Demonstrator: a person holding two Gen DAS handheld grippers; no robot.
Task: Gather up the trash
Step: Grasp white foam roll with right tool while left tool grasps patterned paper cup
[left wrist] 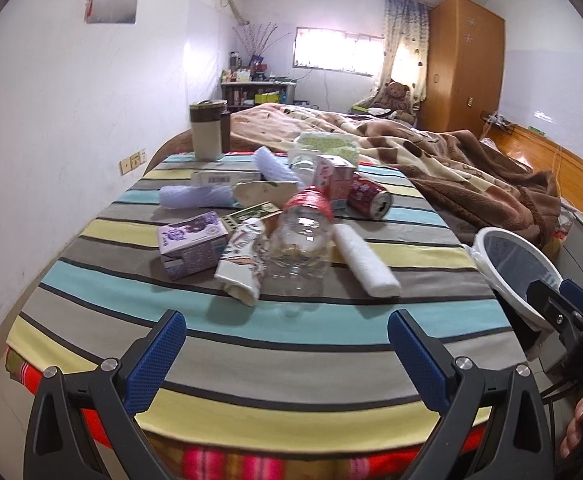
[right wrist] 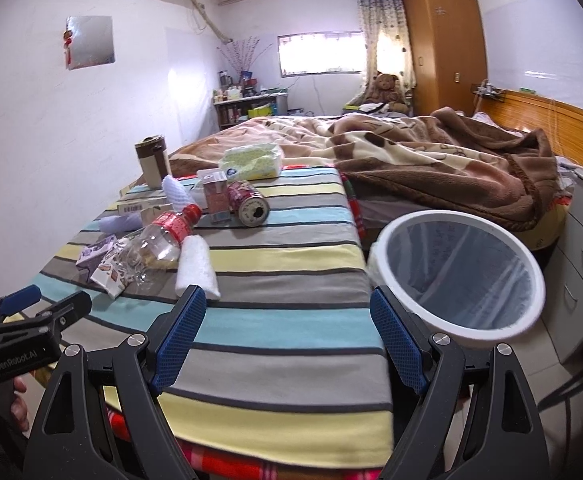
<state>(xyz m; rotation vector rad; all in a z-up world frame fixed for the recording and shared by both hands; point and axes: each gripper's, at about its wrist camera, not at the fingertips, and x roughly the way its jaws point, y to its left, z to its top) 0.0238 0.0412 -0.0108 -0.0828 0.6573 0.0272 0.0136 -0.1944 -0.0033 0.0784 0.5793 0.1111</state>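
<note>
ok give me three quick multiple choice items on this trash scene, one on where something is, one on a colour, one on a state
1. Where is the white bin?
A. on the striped cloth
B. on the floor off the table's right edge
C. on the bed

2. What colour is the clear bottle's label?
A. red
B. green
C. black

3. How do the left gripper's jaws stand?
A. shut on the bottle
B. shut on nothing
C. open, holding nothing

Answers: 1 B, the right wrist view shows the bin beside the striped cloth, below its level. 2 A, a red band wraps the bottle near its neck. 3 C, the jaws are spread with only cloth between them.
</note>
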